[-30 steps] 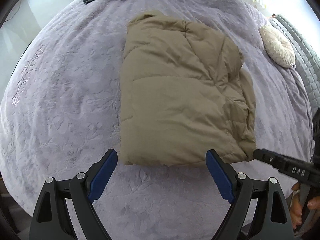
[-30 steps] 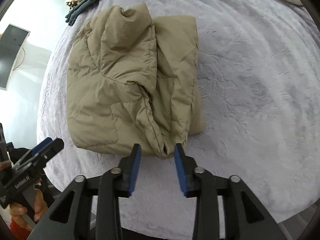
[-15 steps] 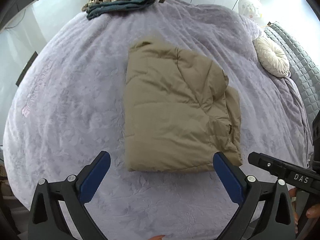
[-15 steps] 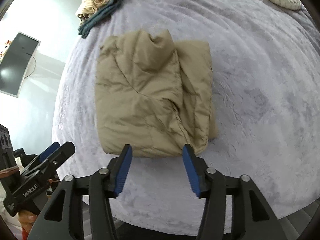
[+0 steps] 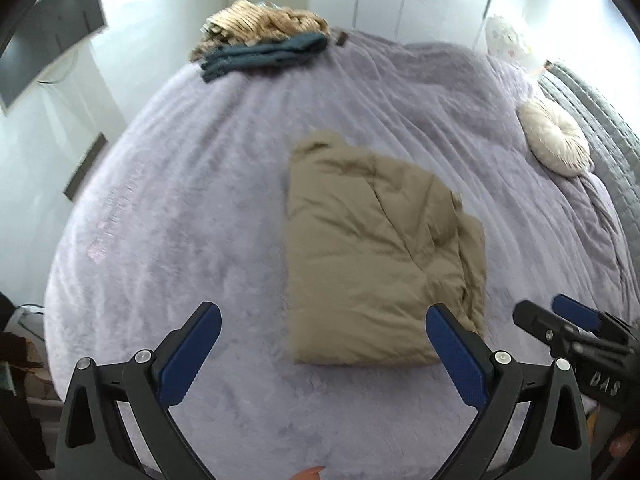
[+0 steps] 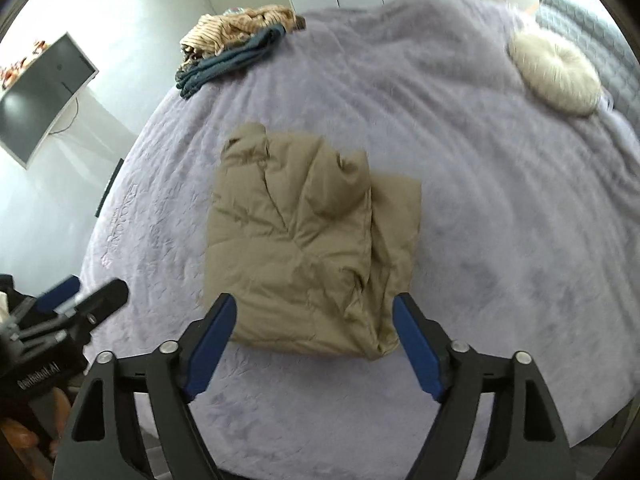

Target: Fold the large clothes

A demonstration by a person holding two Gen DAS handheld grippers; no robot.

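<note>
the tan padded jacket lies folded into a compact block in the middle of the lilac bedspread, apparently set there as a finished fold. the left gripper hangs above its near edge, jaws fully wide and empty. the right gripper has just been opening, nothing between its jaws, likely because the fold needs no more holding.

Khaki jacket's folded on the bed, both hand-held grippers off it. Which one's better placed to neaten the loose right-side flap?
Probably the right hand-held gripper: open, lined up with the jacket's ragged near corner. The left hand-held gripper faces its tidy side.
</note>
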